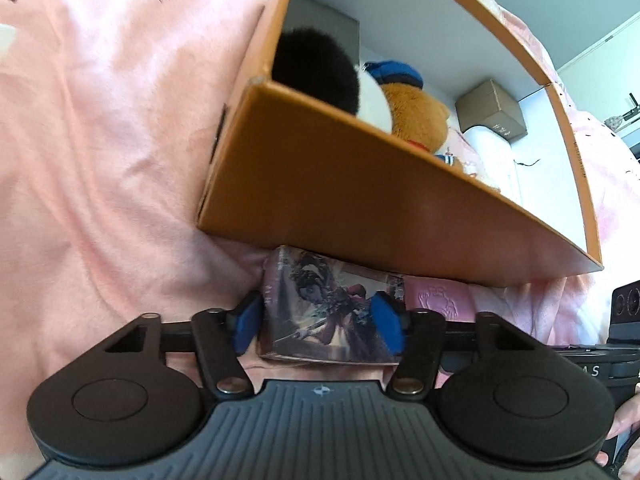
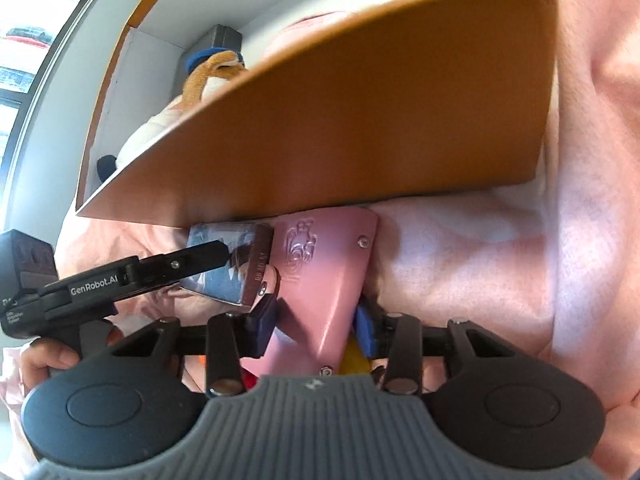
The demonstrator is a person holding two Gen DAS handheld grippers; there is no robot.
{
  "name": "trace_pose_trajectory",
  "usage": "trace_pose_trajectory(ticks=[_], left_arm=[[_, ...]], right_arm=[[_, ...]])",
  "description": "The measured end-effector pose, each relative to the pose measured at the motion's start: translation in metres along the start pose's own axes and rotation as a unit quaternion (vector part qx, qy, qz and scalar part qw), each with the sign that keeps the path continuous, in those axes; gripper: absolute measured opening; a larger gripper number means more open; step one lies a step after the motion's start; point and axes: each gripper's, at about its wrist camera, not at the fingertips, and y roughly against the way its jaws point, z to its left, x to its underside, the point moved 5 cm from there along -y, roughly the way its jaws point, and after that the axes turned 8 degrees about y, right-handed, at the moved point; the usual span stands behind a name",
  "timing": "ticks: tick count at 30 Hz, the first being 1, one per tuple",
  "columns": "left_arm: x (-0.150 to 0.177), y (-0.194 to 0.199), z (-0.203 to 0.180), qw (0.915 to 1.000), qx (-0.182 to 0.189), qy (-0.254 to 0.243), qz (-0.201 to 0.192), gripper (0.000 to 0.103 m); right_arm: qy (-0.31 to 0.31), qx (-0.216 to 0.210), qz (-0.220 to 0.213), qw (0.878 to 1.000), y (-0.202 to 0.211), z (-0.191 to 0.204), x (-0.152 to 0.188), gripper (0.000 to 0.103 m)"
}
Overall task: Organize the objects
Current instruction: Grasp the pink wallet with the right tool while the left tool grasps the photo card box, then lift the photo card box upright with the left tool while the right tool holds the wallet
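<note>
Tongs on both sides pinch: left tongs [image 1: 318, 322] clamp the picture box [image 1: 332, 304], right tongs [image 2: 316, 326] apparently the pink case [image 2: 324, 280], beside the orange bin [image 1: 360, 184] on the bed. Lift both straight up first.

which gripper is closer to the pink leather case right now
Right. The right gripper straddles the pink case, pads at its sides. The left gripper is beside it, around the picture box.
</note>
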Motion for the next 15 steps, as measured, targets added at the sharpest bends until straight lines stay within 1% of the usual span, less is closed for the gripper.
trace_pose_trajectory(ticks=[3, 6, 8, 10, 13, 15], left_arm=[[0.007, 0.011, -0.001, 1.0, -0.007, -0.003, 0.005, 0.056], [0.019, 0.022, -0.002, 0.9997, -0.014, -0.012, 0.014, 0.053], [0.029, 0.027, -0.003, 0.9993, -0.018, -0.017, 0.028, 0.053], [0.038, 0.033, -0.001, 0.9987, -0.013, -0.017, 0.046, 0.053], [0.052, 0.034, -0.001, 0.9973, 0.003, -0.01, 0.073, 0.05], [0.053, 0.039, 0.002, 0.9976, 0.002, -0.014, 0.068, 0.05]], right_arm=[[0.021, 0.015, -0.007, 1.0, 0.003, 0.009, 0.001, 0.041], [0.034, 0.026, -0.021, 0.999, 0.01, 0.018, 0.001, 0.034], [0.031, 0.02, -0.032, 0.999, 0.017, 0.023, 0.001, 0.026], [0.023, 0.01, -0.042, 0.999, 0.024, 0.028, 0.002, 0.023], [0.017, -0.005, -0.05, 0.999, 0.031, 0.035, 0.003, 0.022], [0.016, -0.008, -0.05, 0.999, 0.032, 0.037, 0.004, 0.022]])
